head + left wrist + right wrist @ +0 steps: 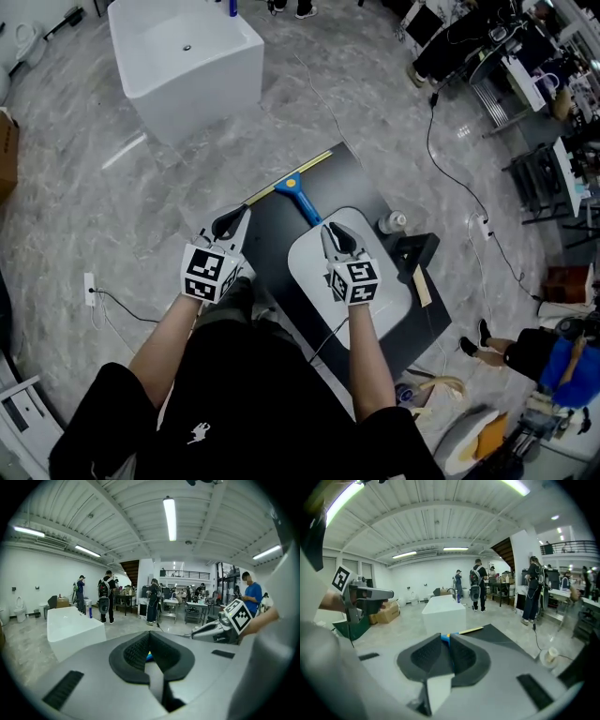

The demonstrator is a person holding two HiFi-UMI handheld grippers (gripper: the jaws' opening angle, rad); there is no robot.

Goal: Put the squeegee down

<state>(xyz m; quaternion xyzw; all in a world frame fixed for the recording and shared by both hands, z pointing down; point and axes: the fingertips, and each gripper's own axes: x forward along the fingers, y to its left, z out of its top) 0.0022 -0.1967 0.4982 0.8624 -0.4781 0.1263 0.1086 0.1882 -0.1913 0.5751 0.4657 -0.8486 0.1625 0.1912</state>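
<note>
The squeegee (298,195), blue-handled with a long yellow blade, lies flat on the black table (272,239) at its far edge, held by nothing. Both grippers hang above the table on the near side of it. My left gripper (232,222) is shut and empty; its own view shows the pads meeting at my left gripper (149,634), with a blue speck of the squeegee (149,656) behind. My right gripper (336,234) hovers over a white basin (305,272). In its view my right gripper (446,637) has its jaws a thin slit apart, empty, the squeegee (469,630) beyond.
A white tub (187,56) stands on the marble floor beyond the table. On the table's right side sit a small white cup (395,222) and a black box (414,251). A black cable (441,159) trails over the floor at right. Several people stand at benches far off.
</note>
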